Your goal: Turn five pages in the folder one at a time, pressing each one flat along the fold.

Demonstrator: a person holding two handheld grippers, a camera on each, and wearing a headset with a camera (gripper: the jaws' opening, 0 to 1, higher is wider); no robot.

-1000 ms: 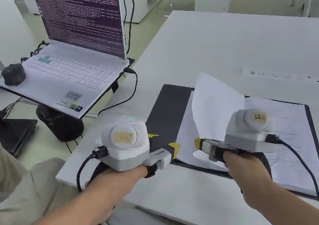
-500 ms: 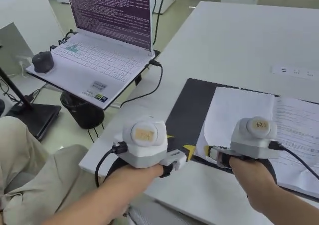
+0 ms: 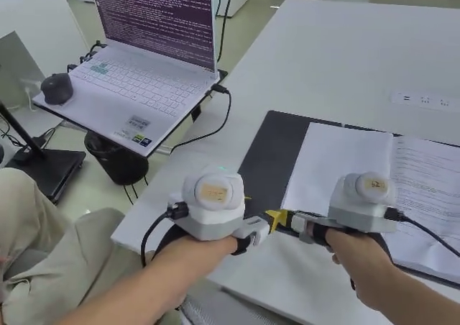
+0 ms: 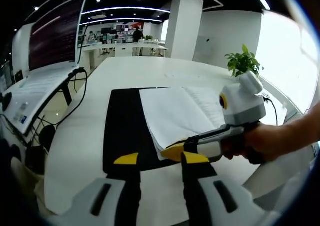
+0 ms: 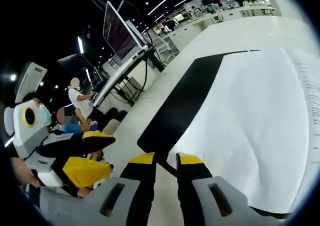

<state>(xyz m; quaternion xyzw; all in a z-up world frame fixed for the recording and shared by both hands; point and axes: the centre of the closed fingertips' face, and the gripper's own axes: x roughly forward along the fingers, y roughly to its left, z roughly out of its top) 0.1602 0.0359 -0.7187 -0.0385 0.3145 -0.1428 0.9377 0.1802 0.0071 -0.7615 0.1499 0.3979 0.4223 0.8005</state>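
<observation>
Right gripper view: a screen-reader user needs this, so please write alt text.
A white page lies flat on an open black folder, with the fingers of the right gripper at its near corner. The left gripper is at left, fingers apart.

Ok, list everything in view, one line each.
Table: one, white, under everything.
Folder: one, black, open on table.
Blank page: one, white, flat, left of fold.
Printed page: one, white, right of fold.
Laptop: one, white, on stand left of table.
Mouse: one, dark, beside laptop.
Cable: one, black, plugged into laptop.
Power strip: one, white, far on table.
Plant: one, green, beyond table.
Left gripper: white, yellow tips, by folder's near edge.
Right gripper: white, yellow tips, at blank page's near corner.
Left hand, right hand: one on each gripper.
</observation>
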